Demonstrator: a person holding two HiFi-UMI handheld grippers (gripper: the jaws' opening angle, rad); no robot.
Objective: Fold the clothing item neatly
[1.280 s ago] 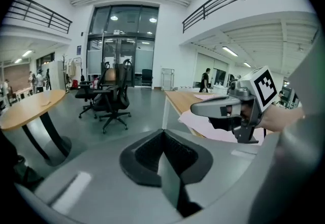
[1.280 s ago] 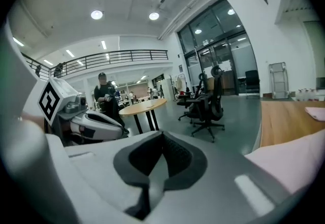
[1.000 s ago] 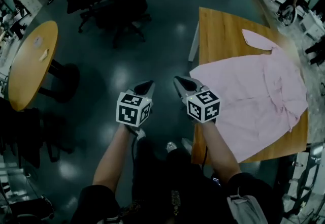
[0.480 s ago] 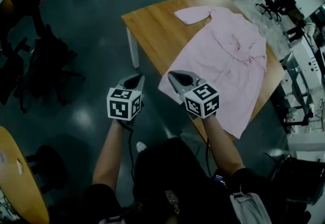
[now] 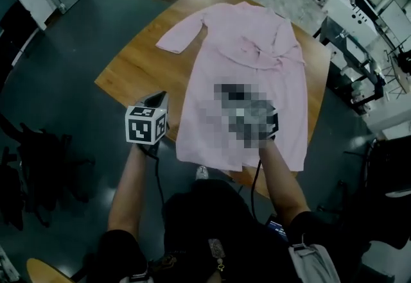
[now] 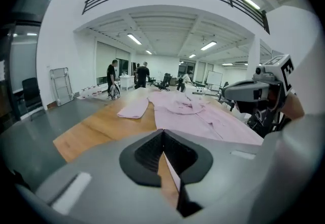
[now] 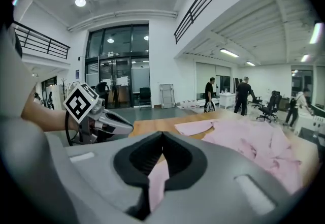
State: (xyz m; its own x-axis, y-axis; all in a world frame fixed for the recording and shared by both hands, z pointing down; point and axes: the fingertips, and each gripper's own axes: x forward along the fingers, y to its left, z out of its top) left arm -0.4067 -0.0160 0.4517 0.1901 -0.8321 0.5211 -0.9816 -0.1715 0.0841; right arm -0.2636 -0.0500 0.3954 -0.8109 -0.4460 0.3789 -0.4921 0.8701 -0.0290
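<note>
My right gripper (image 7: 161, 134) is the hard one to see from the head view, where a blurred patch lies over it above the lower part of the shirt (image 5: 252, 73). Only my forearm shows there, leading up to it. Its own view settles things: the jaws are pressed together at the tips with nothing caught in them, and the pink in the slit below is just the cloth lying beyond. My left gripper (image 5: 158, 97) is plain to see, marker cube towards me, held just beside the hem's left corner at the near edge of the table (image 5: 131, 70). Its jaws are closed tight as well and hold nothing. The shirt lies spread lengthwise on the wood, collar end far from me and hem at the near edge. I cannot tell whether the hem hangs over that edge. One sleeve (image 5: 181, 34) is laid out to the left. The other I cannot trace, as there is only a bunched fold across the upper part. The far people (image 6: 111, 73) are small and dim, and the head view cuts them off at the legs. By count: one shirt, one table under it, two grippers, and at least two people standing far off.
</note>
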